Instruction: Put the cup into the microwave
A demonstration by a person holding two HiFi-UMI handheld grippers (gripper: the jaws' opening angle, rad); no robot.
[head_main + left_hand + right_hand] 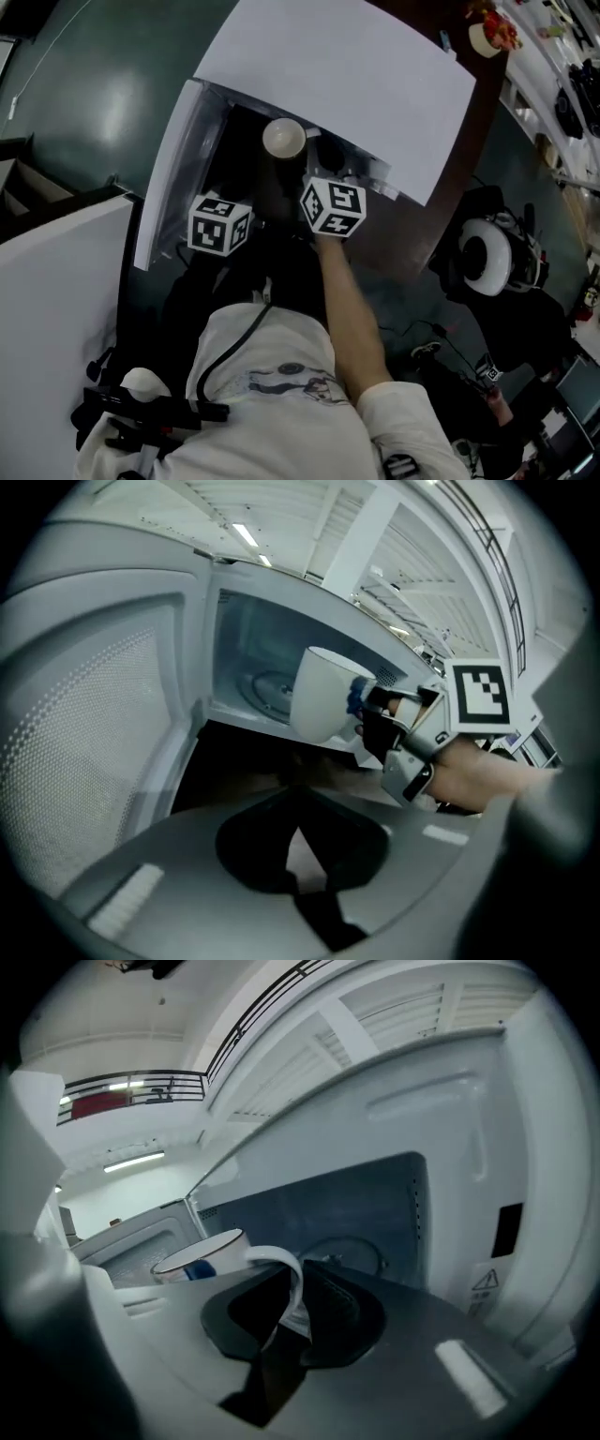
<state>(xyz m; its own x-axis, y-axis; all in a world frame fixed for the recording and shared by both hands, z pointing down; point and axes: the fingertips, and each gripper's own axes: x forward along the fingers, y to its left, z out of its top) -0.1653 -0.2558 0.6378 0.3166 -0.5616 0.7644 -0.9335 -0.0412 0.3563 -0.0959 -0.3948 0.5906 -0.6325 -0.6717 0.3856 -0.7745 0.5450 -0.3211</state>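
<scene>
Right gripper, head view: the right gripper point(302, 178) reaches to the front of the white box-shaped microwave point(347, 75) and carries the white ceramic cup point(283, 139) upright.
Cup place, head view: the cup is at the front edge of the microwave, in the mouth of the opening. How deep it is I cannot tell from above.
Door, head view: the white microwave door point(169, 178) is swung open to the left, so the way in is free.
Left gripper, left gripper view: the left gripper point(298, 850) has its jaws closed together with nothing between them. It waits in front of the open door.
Cup, left gripper view: the cup hangs in the air just before the cavity, above the lower sill. The round glass turntable point(267, 691) inside is bare.
Grasp, right gripper view: the jaws are clenched on the curved white handle point(286, 1274) of the cup. The cup body is to the left of the jaws, with its rim about level.
Done: the door is open, and the cup is lifted and is at the opening.
Left to do: by my judgement, carry the cup in over the turntable, set it down, let go of the handle and draw the gripper out.
</scene>
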